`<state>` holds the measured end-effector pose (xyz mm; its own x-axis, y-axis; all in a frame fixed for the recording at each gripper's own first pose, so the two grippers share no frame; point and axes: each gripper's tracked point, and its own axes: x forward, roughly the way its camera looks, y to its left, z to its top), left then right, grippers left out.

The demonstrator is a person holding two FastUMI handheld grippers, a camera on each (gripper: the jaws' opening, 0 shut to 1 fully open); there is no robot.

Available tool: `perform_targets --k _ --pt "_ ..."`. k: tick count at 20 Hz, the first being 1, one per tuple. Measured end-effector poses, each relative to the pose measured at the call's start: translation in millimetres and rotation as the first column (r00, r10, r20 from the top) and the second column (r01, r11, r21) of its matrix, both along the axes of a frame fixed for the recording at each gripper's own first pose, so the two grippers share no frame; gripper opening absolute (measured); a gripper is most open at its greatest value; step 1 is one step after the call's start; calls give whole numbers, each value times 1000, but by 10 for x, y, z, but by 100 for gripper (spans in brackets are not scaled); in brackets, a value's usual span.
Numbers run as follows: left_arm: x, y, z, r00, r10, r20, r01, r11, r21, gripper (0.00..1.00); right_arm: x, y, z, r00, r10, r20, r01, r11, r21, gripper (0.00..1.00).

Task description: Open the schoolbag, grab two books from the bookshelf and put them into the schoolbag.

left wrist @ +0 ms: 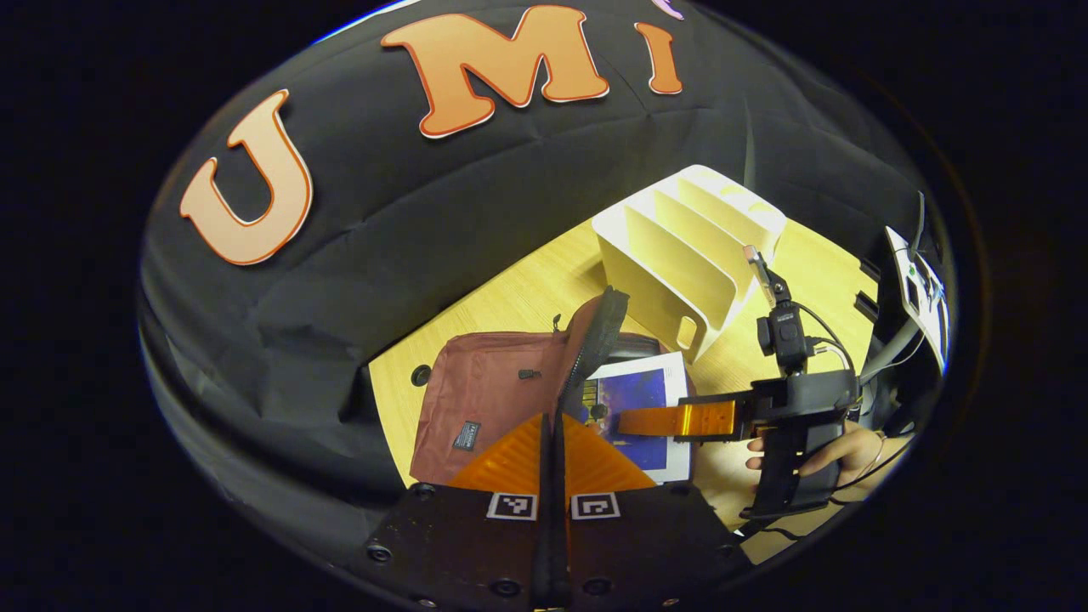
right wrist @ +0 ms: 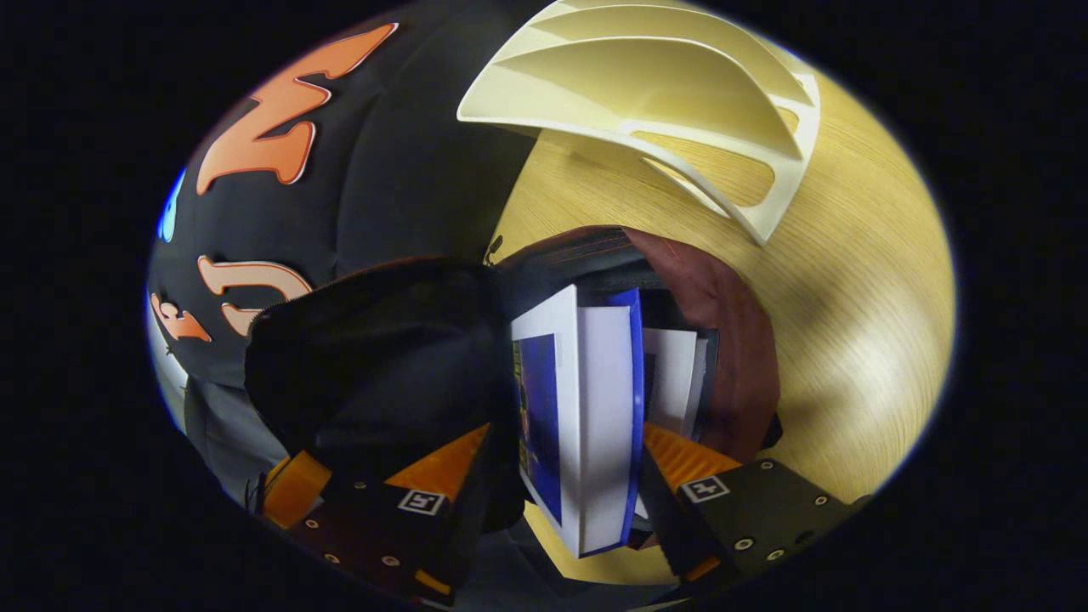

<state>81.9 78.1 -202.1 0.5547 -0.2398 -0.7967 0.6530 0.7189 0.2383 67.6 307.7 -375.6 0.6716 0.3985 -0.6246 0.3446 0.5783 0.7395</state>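
Right claw (right wrist: 578, 476) around glossy flat book (right wrist: 586, 416)

Second book (right wrist: 671, 374) mostly hidden, perhaps.

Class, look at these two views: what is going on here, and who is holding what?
A person works two handheld grippers at a wooden table. The left gripper is shut on the flap of the red schoolbag, holding it open. The right gripper is shut on a blue book, pushing it into the bag's mouth, where another book already sits. The cream bookshelf stands just behind the bag.
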Motion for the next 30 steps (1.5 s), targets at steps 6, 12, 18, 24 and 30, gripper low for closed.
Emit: perform_targets --k 6,12,18,24,30 --pt "-56 9 -50 1000 21 -13 -21 999 -24 1 16 -435 21 998 -53 -38 48 993 -110 97" --pt "-136 -17 -139 999 29 -20 -29 999 -20 1 40 -709 198 999 -40 -36 36 992 -117 97" --pt "-293 -130 -297 993 105 -51 -106 994 -23 9 -167 -1092 378 998 36 -59 -45 987 -154 97" --pt "-611 -402 -502 980 178 -92 -180 984 -11 98 -353 -1651 542 990 107 -87 -124 968 -217 97" --pt "-673 -985 -476 968 247 -44 -249 967 -60 99 -416 -2284 777 984 167 -69 -180 918 -354 98"
